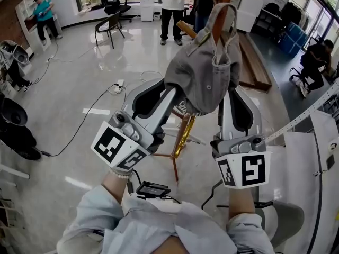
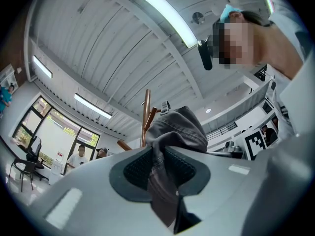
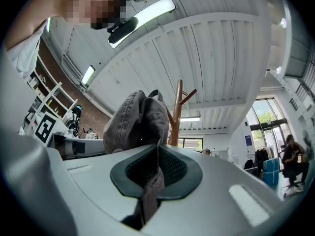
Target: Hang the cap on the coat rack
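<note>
The grey cap [image 1: 204, 70] is up in the top middle of the head view, right in front of the wooden coat rack [image 1: 216, 33]. Two tools hold it, one on each side. The left gripper [image 1: 175, 93] has its jaws closed on a fold of the cap's cloth, open only as wide as the cloth is thick. The right gripper [image 1: 233, 93] pinches the other edge the same way. I think they hold it by both sides so the cap stays spread out and its back strap [image 1: 226, 19] stands up like a loop, ready to slip over a peg [image 1: 185, 28]. Both tools tip up because the pegs are high. The head view shows both tools together, and the strap loop sits over the post. But it does not show the pinch itself. The left gripper view does: the left gripper [image 2: 158, 157] has grey cloth squeezed between its dark pads, with the cap [image 2: 178, 127] bunched above and the coat rack [image 2: 146, 113] poking up just left of it. In the right gripper view, the right gripper [image 3: 156, 167] bites a thin strip of cloth, the cap [image 3: 138, 119] sits at the middle left, and the coat rack [image 3: 176, 113] forks just to its right. I cannot tell if the loop is over a peg yet.
</note>
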Demonstrator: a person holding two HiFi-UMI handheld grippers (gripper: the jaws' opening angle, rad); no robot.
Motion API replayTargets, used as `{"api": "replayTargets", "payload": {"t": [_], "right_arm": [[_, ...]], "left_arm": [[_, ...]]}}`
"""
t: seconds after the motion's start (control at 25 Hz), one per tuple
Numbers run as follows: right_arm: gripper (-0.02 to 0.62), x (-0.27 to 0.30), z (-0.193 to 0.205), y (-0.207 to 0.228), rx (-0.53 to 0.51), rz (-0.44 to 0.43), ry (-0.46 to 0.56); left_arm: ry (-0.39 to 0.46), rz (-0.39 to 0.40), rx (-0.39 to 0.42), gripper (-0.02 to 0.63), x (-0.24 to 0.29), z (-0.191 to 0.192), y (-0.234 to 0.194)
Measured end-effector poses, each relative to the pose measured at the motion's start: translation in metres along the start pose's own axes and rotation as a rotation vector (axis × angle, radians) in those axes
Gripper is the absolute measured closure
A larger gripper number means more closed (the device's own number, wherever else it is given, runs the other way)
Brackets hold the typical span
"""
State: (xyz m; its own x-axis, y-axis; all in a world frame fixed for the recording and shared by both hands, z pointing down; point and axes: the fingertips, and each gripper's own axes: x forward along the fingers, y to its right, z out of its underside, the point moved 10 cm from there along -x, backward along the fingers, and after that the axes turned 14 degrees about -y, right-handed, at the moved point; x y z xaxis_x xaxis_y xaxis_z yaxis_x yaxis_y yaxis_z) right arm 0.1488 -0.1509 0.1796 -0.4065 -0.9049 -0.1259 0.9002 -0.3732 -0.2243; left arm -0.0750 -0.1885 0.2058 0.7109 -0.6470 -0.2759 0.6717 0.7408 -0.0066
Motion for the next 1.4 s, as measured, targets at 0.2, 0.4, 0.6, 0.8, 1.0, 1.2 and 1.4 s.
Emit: {"api": "replayTargets", "payload": {"t": [0.2, 0.4, 0.6, 0.8, 1.0, 1.2, 1.4], "right_arm": [[0.577, 0.012, -0.008, 0.004, -0.026, -0.002, 0.009], [0.577, 0.024, -0.011, 0.008, -0.028, 0.0, 0.005], [0.577, 0.033, -0.012, 0.015, -0.018, 0.015, -0.011], [0.577, 0.04, -0.003, 0.023, -0.011, 0.021, -0.042], [0.577, 0.047, 0.007, 0.022, -0.015, 0.022, -0.082], [0.577, 0.05, 0.015, 0.025, -0.014, 0.03, -0.092], [0.577, 0.052, 0.023, 0.029, -0.016, 0.054, -0.092]], "left_arm": [[0.013, -0.005, -0.016, 0.528, 0.007, -0.006, -0.009], [0.024, -0.01, -0.029, 0.528, 0.016, -0.007, -0.019], [0.024, -0.022, -0.055, 0.529, 0.028, -0.007, -0.023], [0.001, -0.018, -0.082, 0.529, 0.039, 0.005, -0.028], [-0.03, -0.029, -0.107, 0.529, 0.042, 0.017, -0.038], [-0.04, -0.026, -0.11, 0.529, 0.047, 0.025, -0.04], [-0.047, -0.019, -0.1, 0.529, 0.052, 0.032, -0.04]]}}
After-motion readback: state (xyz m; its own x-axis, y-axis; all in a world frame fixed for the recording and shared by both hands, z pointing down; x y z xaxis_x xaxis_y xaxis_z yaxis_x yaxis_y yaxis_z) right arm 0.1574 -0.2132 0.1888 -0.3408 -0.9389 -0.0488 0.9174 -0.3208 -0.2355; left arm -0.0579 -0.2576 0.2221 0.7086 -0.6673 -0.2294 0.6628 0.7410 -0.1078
